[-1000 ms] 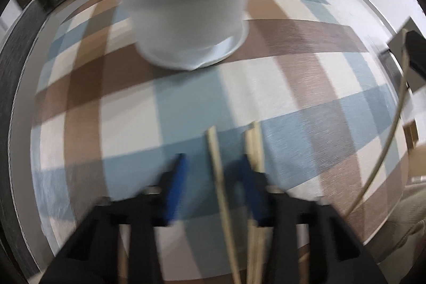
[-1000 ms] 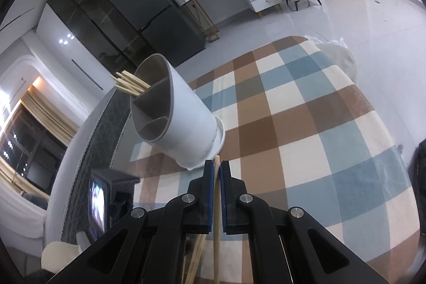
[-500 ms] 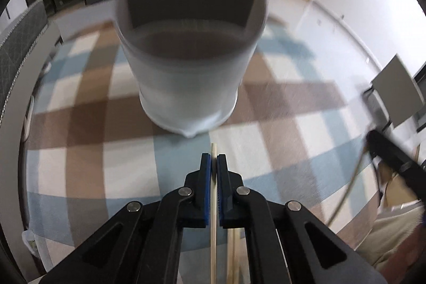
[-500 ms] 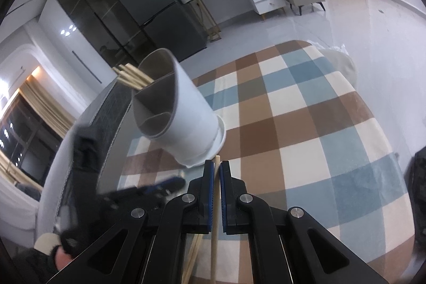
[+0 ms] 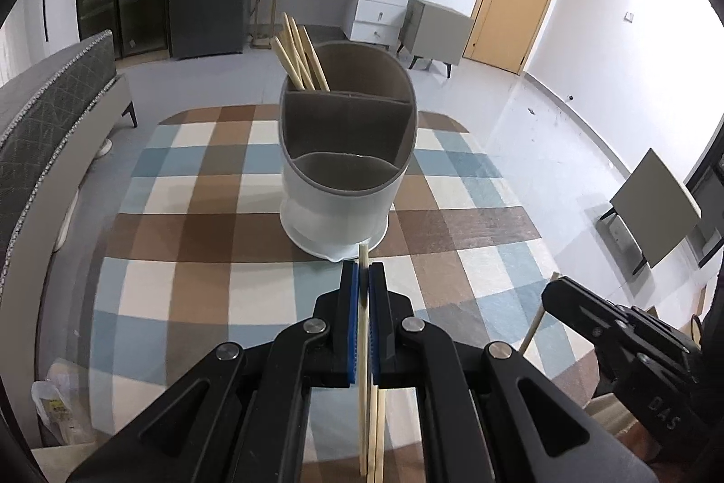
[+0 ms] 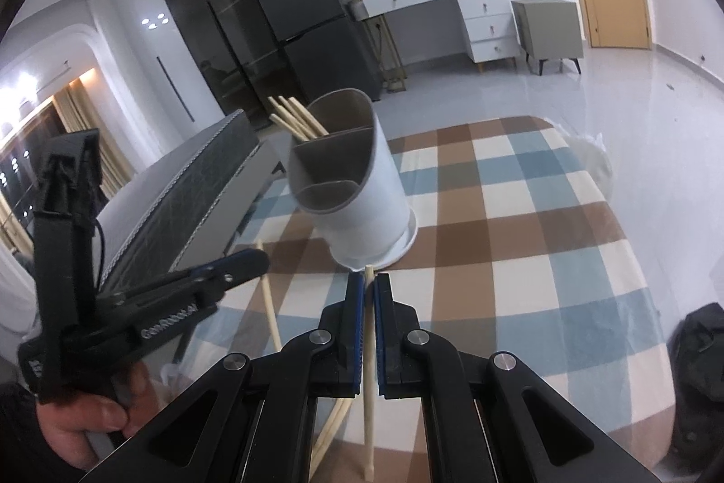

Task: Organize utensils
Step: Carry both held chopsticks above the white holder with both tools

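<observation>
Claws left [image 5: 364, 272] and right [image 6: 369, 281] each clench one pale wooden chopstick [image 5: 363, 347] before the white divided holder [image 5: 346, 166].

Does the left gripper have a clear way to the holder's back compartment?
Probably yes: the left gripper, shut on a chopstick, faces the holder with nothing between; its open back compartment holds chopsticks at one side.

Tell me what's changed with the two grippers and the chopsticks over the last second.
The left gripper closed on a wooden chopstick it had straddled open, then lifted it off the checked tablecloth. The right gripper stayed shut on its chopstick. The white divided utensil holder stayed put.
</observation>
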